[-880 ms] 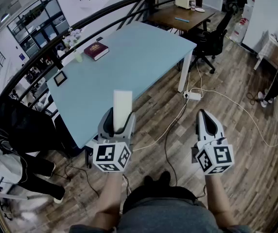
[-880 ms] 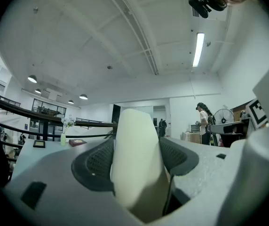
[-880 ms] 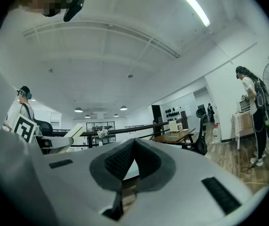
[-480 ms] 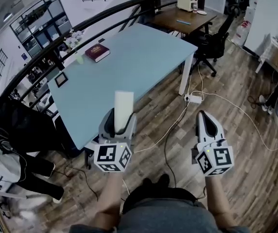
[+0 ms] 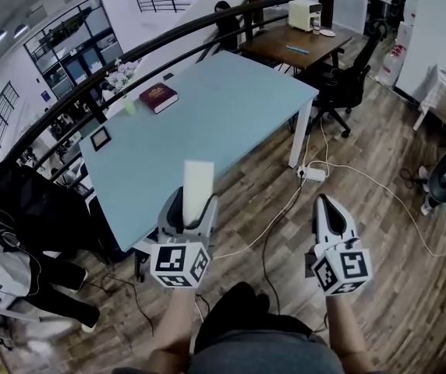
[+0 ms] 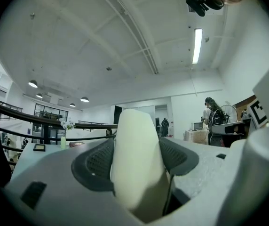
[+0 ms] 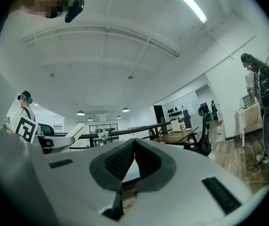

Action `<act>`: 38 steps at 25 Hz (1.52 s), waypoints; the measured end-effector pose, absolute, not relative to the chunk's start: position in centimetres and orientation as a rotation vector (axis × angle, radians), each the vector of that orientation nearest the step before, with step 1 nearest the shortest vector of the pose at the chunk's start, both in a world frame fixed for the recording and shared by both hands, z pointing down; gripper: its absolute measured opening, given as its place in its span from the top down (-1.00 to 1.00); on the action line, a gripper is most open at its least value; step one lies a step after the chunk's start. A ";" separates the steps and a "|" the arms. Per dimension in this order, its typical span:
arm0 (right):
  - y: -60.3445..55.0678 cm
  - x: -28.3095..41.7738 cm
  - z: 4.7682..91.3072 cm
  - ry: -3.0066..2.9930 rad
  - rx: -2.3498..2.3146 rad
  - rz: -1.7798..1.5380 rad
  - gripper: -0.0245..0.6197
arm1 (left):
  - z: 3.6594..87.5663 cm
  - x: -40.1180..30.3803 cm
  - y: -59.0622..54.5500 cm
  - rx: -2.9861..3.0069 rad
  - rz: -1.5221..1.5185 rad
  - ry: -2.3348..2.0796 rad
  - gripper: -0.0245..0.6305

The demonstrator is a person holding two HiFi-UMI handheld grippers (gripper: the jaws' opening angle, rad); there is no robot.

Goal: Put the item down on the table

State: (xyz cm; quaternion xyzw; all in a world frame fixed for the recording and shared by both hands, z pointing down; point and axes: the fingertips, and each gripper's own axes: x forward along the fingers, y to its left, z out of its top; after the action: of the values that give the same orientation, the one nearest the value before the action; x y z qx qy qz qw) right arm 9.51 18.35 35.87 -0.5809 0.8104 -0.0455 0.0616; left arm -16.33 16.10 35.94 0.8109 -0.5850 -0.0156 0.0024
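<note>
left gripper (image 5: 189,209) clamps tall white block (image 5: 198,181) | right gripper (image 5: 326,207) closed, empty | risk: block looks short of table (image 5: 231,107) edge, early release drops it to floor (image 5: 363,170)

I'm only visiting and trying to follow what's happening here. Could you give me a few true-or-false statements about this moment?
1. The left gripper clamps a pale block. True.
2. The right gripper holds something too. False: its jaws are together, with nothing between them.
3. The pale block rests on the blue table. False: it is held up in the air.
4. A red book lies on that table. True.
</note>
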 end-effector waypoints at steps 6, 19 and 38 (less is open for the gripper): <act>16.0 9.3 35.9 2.467 -1.746 -0.158 0.93 | 35.4 -16.6 13.5 2.542 -0.031 -1.851 -0.02; 2.2 9.0 36.9 2.452 -1.797 -0.162 0.93 | 35.5 -16.4 -1.4 2.573 -0.084 -1.810 -0.02; -11.1 8.7 37.4 2.399 -1.860 -0.190 0.93 | 34.5 -17.0 -15.9 2.635 -0.095 -1.774 -0.02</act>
State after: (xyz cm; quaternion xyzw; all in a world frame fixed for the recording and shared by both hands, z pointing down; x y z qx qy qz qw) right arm 8.66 -11.10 37.43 -0.6106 0.7879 -0.0623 0.0500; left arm -16.97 -15.90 34.46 0.8290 -0.5581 -0.0300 -0.0183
